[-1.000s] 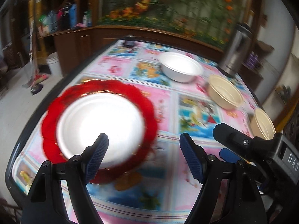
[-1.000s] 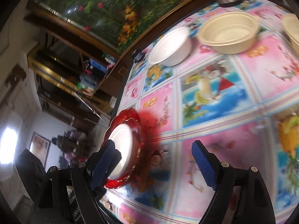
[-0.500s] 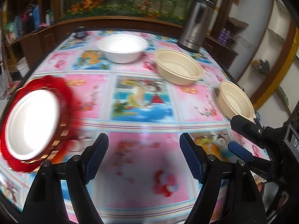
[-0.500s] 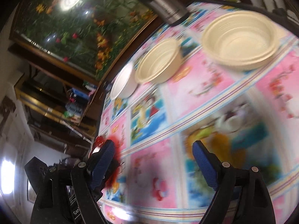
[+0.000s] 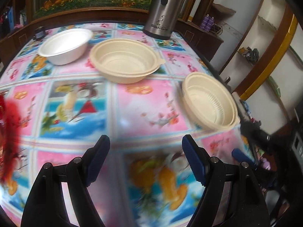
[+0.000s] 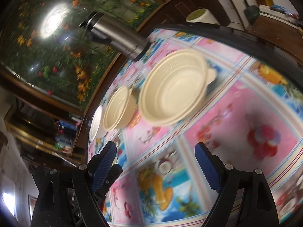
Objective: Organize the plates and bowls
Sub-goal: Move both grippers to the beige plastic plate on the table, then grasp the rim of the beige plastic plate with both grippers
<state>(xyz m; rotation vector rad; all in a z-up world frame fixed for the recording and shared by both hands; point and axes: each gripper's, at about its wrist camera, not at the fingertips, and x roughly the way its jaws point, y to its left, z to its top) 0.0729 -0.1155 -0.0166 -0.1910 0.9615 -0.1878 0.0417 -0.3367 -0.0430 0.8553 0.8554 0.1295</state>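
In the left wrist view a white bowl (image 5: 64, 46) stands at the back left of the table. A cream bowl (image 5: 125, 60) sits beside it, and a second cream bowl (image 5: 210, 102) is near the right edge. A red plate (image 5: 9, 132) shows only as a blur at the left border. My left gripper (image 5: 145, 145) hangs open over the tablecloth, short of the bowls, with nothing between its fingers. The right wrist view shows the near cream bowl (image 6: 172, 89), the other cream bowl (image 6: 117, 109) and the white bowl (image 6: 96, 124) in a row. My right gripper (image 6: 156, 151) is open and empty below the near bowl.
A steel thermos jug (image 5: 164, 9) stands at the back of the table (image 5: 132, 104), past the bowls. The dark table edge (image 6: 236, 37) runs close behind the near cream bowl. Wooden cabinets and shelves surround the table.
Both grippers have swept right across the table. The red plate with the white plate on it slid from the middle of the left wrist view to its left border. The bowls now fill both views.
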